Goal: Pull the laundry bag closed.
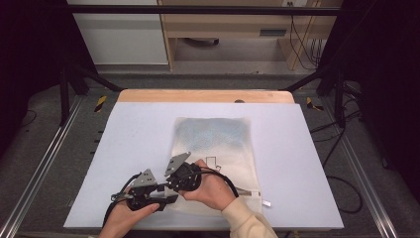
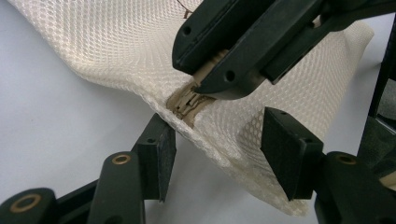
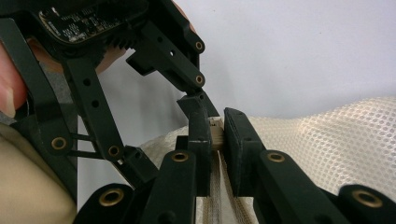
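A cream mesh bag [image 1: 213,141] lies flat on the pale table top [image 1: 129,129]. Its near left corner is lifted a little. My right gripper [image 3: 217,133] is shut on the beige zipper pull [image 2: 189,100] at that corner; the left gripper view shows it from above [image 2: 247,42]. My left gripper [image 2: 224,154] is open, its two pads either side of the bag's edge [image 2: 233,154] just below the zipper pull. In the high view both grippers meet at the bag's near left corner, left gripper [image 1: 166,198] and right gripper [image 1: 176,184].
The zipper tape [image 1: 247,191] runs along the bag's near edge toward a metal tab [image 1: 266,203]. A black outline mark [image 1: 214,162] is printed on the bag. The wooden strip [image 1: 203,95] edges the table's far side, with dark frame posts left and right.
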Demonstrator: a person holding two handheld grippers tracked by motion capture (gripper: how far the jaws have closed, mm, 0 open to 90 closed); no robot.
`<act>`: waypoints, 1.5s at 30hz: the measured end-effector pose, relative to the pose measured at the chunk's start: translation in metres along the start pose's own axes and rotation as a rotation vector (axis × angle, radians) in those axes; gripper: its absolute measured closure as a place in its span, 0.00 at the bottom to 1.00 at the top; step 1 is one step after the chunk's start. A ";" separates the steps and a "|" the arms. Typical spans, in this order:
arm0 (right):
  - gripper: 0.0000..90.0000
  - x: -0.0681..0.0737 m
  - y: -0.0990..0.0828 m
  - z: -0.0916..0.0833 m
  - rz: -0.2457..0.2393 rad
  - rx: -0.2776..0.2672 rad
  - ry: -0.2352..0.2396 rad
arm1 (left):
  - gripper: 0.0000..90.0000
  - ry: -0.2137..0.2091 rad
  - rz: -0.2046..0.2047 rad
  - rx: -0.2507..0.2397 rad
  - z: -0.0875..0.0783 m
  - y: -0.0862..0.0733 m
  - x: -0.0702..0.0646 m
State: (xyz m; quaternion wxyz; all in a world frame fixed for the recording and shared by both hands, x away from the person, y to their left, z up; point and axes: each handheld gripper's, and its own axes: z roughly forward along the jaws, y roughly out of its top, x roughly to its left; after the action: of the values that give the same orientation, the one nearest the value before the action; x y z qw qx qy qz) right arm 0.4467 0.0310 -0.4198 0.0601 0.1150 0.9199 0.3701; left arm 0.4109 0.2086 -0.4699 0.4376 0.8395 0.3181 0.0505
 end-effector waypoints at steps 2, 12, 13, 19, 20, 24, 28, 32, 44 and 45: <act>0.91 0.000 0.000 -0.001 0.000 -0.003 -0.001 | 0.50 -0.009 -0.009 -0.006 0.001 0.000 0.001; 0.91 -0.001 0.000 -0.002 0.006 -0.007 -0.003 | 0.49 -0.048 -0.028 -0.005 0.010 0.002 0.003; 0.91 -0.001 0.000 -0.002 0.007 -0.007 -0.002 | 0.49 -0.048 -0.027 -0.001 0.012 0.003 0.004; 0.91 -0.002 0.000 -0.003 0.000 -0.008 -0.004 | 0.51 -0.058 -0.037 0.000 0.016 0.004 0.005; 0.91 -0.002 0.000 -0.003 0.002 -0.009 -0.005 | 0.52 -0.060 -0.038 0.000 0.016 0.004 0.005; 0.91 -0.002 0.000 -0.004 0.001 -0.009 -0.006 | 0.55 -0.057 -0.037 0.002 0.018 0.005 0.006; 0.91 -0.002 0.000 -0.004 0.000 -0.005 -0.008 | 0.58 -0.062 -0.043 0.002 0.020 0.005 0.006; 0.91 -0.002 0.000 -0.004 -0.003 -0.004 -0.007 | 0.66 -0.065 -0.036 0.002 0.020 0.006 0.006; 0.91 -0.002 -0.001 -0.005 0.000 -0.003 -0.005 | 0.83 -0.070 -0.045 0.012 0.020 0.006 0.009; 0.91 -0.003 -0.001 -0.006 -0.002 -0.003 -0.004 | 0.85 -0.072 -0.046 0.014 0.021 0.006 0.009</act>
State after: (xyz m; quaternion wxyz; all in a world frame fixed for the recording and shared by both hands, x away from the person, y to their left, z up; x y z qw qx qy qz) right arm 0.4480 0.0259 -0.4163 0.0623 0.1149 0.9192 0.3714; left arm 0.4287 0.1968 -0.4794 0.4440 0.8362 0.3218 0.0081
